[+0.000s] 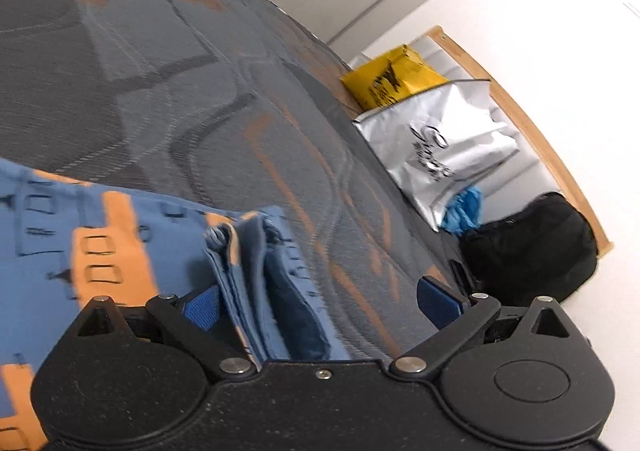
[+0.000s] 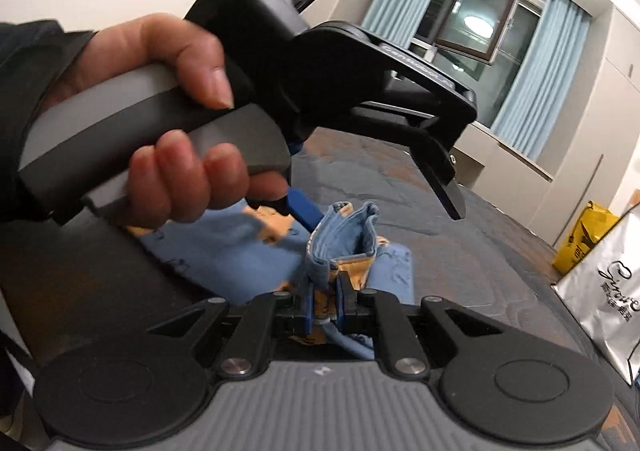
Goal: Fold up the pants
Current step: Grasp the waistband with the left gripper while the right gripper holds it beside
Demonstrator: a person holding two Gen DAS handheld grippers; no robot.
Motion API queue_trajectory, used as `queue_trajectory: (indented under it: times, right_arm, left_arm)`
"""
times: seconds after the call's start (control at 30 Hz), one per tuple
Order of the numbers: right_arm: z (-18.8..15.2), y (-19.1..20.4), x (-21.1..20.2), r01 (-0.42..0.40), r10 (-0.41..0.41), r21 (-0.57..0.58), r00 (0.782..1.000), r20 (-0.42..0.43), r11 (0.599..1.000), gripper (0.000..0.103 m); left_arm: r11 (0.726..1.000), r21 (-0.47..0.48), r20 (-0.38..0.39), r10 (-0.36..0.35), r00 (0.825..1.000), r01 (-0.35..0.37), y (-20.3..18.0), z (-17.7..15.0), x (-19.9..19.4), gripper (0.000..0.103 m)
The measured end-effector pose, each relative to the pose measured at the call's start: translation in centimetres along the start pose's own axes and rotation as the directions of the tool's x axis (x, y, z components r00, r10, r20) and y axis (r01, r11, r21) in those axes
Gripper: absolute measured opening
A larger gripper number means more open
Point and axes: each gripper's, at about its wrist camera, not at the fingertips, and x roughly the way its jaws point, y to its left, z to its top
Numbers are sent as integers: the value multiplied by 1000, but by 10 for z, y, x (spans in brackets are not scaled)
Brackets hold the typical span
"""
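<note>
The pants [image 1: 120,235], blue with orange patches, lie on a bed [image 1: 168,83] covered in a grey and orange patterned spread. The left gripper [image 1: 320,303] has its jaws wide apart, with the bunched edge of the pants sitting between them against the left finger. The right gripper [image 2: 325,299] has its jaws clamped on a thick fold of the pants, which stands up just past the fingertips. In the right wrist view a hand [image 2: 176,123] grips the handle of the left gripper above the cloth. Beside the bed stand a yellow bag [image 1: 394,77], a silver bag [image 1: 444,139] and a black backpack [image 1: 532,247].
</note>
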Motion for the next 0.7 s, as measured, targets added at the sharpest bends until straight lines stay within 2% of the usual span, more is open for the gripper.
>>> queue_trajectory:
  times: [0.1,0.17,0.23,0.3,0.37,0.47,0.6,0.67,0.7]
  right_arm:
    - [1,3,5,-4,4,18,1000,0,1000,14]
    - [0,2,8,-9,9,31,1000,0,999,26]
    - [0,3,10,-23,23,38,1000,-1,999,33]
    - [-1,2,11,-21,21,40,1000,-2,999,33]
    - [-2,3,11,-16,16,50,1000,1,999,34]
    - [-3,5,7,-5,5,77,1000,3,997,35]
    - [-5,3,7,4,-3,92,1000,-4,996,35]
    - [-15,3,-5,15,-16,108,1000,5,994,21]
    - [-16,2,-6,14,-16,123,1000,11,992,19]
  left_arm:
    - [996,1,1,84,996,-84,5,0,-3,87]
    - [994,12,5,109,994,-109,6,1,-4,76]
    - [992,9,9,124,992,-124,8,1,-4,69]
    - [990,12,18,139,990,-139,8,2,-5,58]
    - [988,9,23,154,988,-155,11,2,-6,37]
    - [987,-9,26,161,987,-161,16,2,-9,16]
    - [988,-14,37,152,988,-152,15,2,-12,11]
    - [989,-3,50,148,988,-148,10,1,-14,10]
    - [990,-1,55,144,988,-144,9,1,-15,10]
